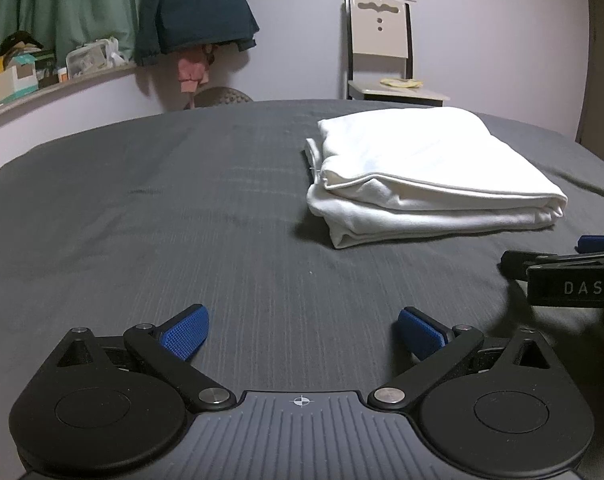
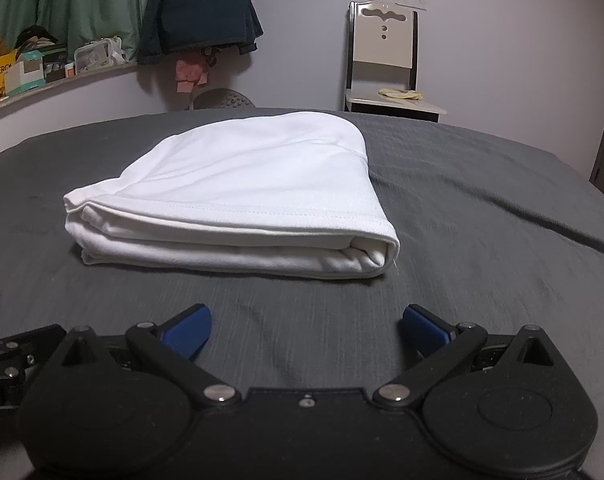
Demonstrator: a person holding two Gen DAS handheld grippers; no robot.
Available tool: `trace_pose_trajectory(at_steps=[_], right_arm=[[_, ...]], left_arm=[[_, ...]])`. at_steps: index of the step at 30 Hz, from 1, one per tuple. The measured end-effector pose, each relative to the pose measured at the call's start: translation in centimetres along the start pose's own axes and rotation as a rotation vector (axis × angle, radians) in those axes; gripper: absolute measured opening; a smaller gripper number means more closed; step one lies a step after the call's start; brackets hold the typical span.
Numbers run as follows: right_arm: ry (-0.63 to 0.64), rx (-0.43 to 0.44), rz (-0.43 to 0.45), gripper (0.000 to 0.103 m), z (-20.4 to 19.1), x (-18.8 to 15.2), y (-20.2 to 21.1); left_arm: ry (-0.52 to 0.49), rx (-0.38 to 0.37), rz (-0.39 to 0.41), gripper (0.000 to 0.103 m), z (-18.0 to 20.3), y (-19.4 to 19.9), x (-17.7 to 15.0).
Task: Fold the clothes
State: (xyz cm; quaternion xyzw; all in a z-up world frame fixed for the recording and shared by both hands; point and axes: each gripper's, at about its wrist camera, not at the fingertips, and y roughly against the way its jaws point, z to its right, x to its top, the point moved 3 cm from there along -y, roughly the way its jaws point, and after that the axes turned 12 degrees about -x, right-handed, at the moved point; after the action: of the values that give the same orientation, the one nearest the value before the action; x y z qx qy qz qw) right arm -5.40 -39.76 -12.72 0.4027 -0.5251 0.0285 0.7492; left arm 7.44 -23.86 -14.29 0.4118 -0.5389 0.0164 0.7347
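Two views are given, one from each handheld gripper, both aimed across a bed covered with a dark grey sheet [image 1: 182,200].

From the left wrist view, the left gripper [image 1: 302,330] is seen at the bottom of the frame with its blue pads spread wide and nothing between them; only bare sheet lies under the gap. A white garment [image 1: 421,176] is laid on the bed ahead and to the right, folded into a thick rectangular bundle of several layers, well apart from the pads. At the right edge, part of the right gripper [image 1: 573,264] is seen low over the sheet, near the bundle's nearest corner. Beyond the bed, a pale wall is seen, with a cream chair [image 1: 379,48] against it, a dark jacket [image 1: 194,8] hung up, a green curtain [image 1: 58,4], and a shelf of boxes [image 1: 42,72] on the left.

From the right wrist view, the right gripper [image 2: 305,328] is likewise shown spread wide and empty. The folded garment [image 2: 238,200] is laid straight ahead, near but not touched, its stacked edges turned toward the camera.

The folding of this garment is judged to be finished or nearly so, with both grippers let go. The next move is judged to call for either a final tidying of the loose edge on the bundle's left side or a fresh garment being fetched; none is seen on the bed.
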Motion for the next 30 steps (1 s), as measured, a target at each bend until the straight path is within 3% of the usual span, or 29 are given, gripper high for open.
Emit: trace_pose_trajectory(at_steps=[30], right_arm=[[0.002,0.016,0.011,0.103,-0.74,-0.4,-0.17]], left_arm=[[0.0,-0.007,0.005,0.103,-0.2,-0.34,0.03]])
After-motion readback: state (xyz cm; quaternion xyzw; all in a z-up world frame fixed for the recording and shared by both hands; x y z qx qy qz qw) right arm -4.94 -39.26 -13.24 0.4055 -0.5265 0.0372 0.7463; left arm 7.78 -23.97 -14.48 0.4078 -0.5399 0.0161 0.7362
